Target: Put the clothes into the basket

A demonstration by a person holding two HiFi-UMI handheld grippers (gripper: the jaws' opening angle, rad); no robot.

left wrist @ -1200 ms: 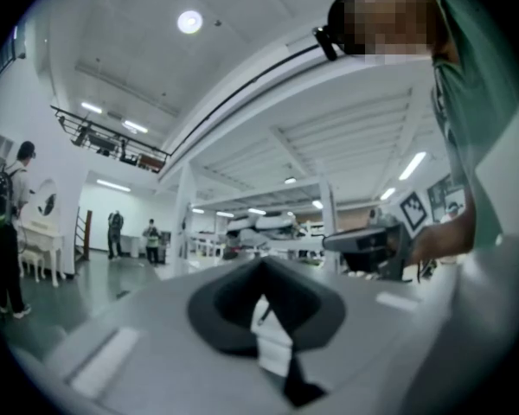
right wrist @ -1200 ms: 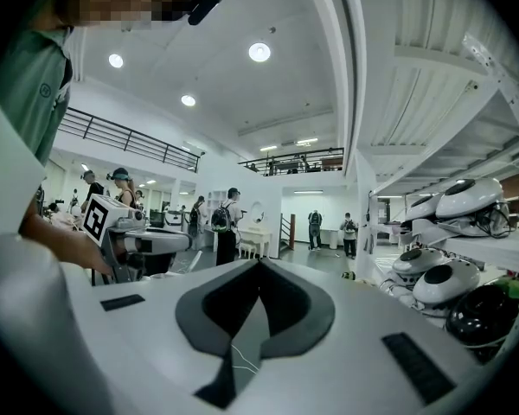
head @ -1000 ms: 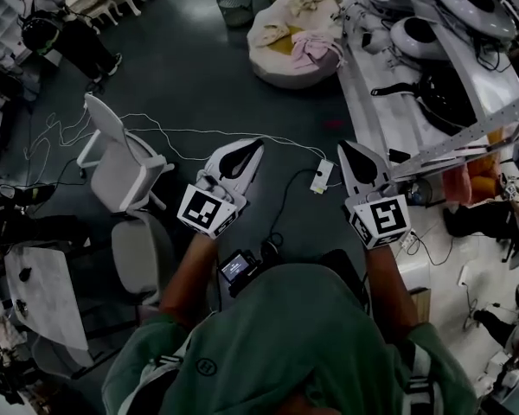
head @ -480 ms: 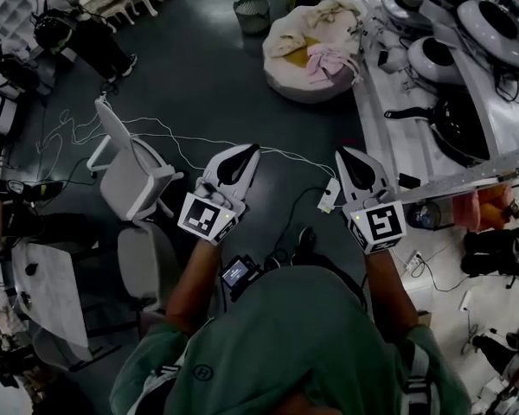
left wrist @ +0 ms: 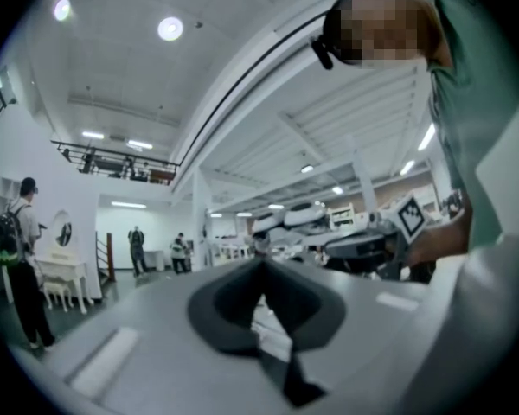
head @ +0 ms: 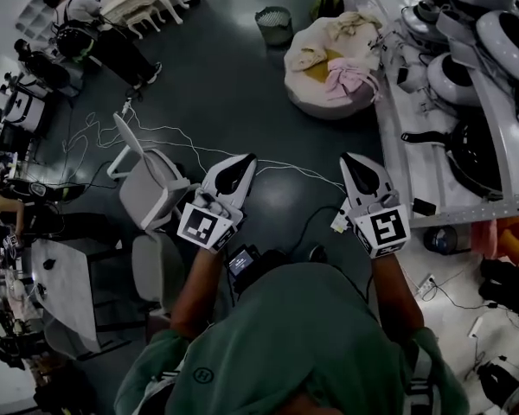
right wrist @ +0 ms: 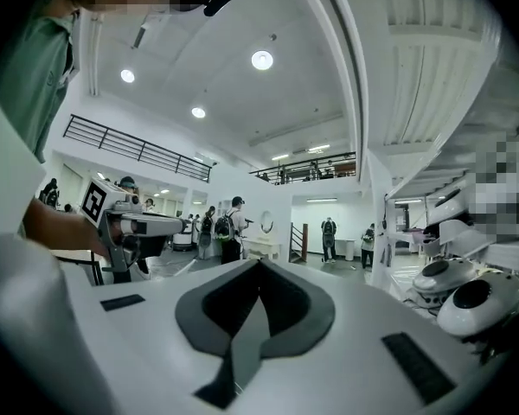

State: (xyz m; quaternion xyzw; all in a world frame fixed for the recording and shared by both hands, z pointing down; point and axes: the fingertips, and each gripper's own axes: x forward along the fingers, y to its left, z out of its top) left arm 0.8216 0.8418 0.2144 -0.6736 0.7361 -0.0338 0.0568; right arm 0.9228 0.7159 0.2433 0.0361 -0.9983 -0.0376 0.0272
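A pale round cushion (head: 304,93) lies on the dark floor at the top of the head view, with a pink garment (head: 346,83) and cream clothes (head: 310,57) heaped on it. A dark mesh basket (head: 274,24) stands just beyond it to the left. My left gripper (head: 245,161) and right gripper (head: 350,159) are held out level side by side, well short of the cushion, both shut with nothing between the jaws. Both gripper views look across the hall; the left gripper (left wrist: 261,271) and right gripper (right wrist: 258,268) show closed, empty jaws there.
A white chair (head: 151,188) and a second seat stand left of my left gripper. White cables (head: 199,137) and a power strip (head: 339,223) lie on the floor ahead. A long bench with white round machines (head: 467,50) runs along the right. A person (head: 95,37) stands far left.
The cushion and basket have slid down and to the right in the head view as the person has walked on. The chair has come nearer. Both grippers stay shut and empty.
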